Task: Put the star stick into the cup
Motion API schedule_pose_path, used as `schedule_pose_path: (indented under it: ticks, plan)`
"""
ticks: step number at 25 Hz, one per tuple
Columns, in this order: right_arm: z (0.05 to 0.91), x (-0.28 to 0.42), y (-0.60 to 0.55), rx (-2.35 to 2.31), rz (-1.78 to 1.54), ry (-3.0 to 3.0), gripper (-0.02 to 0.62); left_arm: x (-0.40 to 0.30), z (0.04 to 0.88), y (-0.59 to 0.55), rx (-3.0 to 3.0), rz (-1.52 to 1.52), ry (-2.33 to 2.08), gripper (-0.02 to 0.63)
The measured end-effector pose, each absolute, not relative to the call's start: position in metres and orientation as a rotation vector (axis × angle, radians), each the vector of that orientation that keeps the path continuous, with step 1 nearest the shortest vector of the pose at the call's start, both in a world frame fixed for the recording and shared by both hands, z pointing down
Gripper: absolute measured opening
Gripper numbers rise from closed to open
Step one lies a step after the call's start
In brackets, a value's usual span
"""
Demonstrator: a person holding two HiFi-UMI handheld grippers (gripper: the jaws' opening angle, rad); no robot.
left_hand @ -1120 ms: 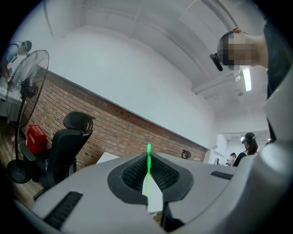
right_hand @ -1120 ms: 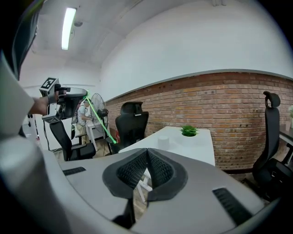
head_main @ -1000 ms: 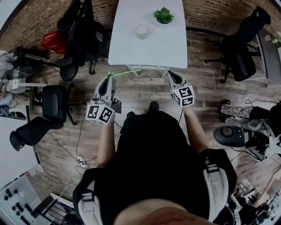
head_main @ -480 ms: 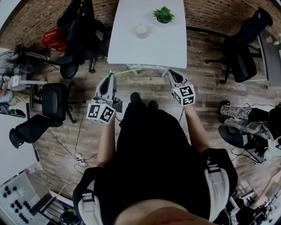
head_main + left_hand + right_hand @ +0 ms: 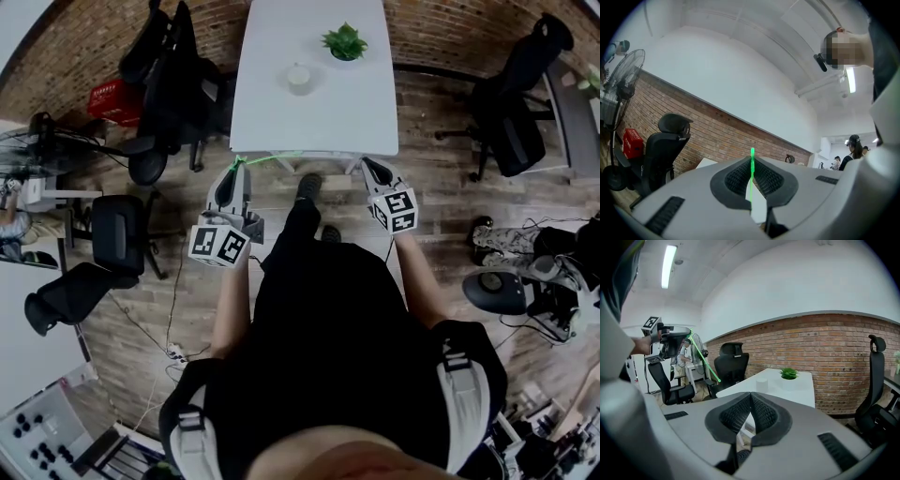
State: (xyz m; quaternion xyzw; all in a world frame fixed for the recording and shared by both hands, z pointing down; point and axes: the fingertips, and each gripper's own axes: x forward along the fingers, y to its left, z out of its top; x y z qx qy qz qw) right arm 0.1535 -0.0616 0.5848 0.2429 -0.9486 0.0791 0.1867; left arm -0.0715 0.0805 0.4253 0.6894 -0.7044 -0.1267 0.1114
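Head view: table [image 5: 319,122] has drawn nearer; left gripper [image 5: 234,172] clamps stick [image 5: 269,157], right gripper [image 5: 368,165] closed empty; cup [image 5: 299,78] likely soon reachable.

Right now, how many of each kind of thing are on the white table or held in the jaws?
Cup: 1
Potted plant: 1
Green stick, in the jaws of the left gripper: 1
Total: 3

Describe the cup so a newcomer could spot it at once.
Find the white table by the brick wall. Two things stand on its far half, and the cup is the left one. It is pale, plain and round, unlike the leafy green potted plant beside it.
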Motion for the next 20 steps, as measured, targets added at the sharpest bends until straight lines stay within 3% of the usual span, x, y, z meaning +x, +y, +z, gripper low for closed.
schedule_pose_path:
  ticks: [20]
  plan:
    - [0.575,0.116,-0.141,0.855,0.199,-2.626,-0.002,-0.137,0.427,-0.027,2.138,-0.387,-1.965,0.029]
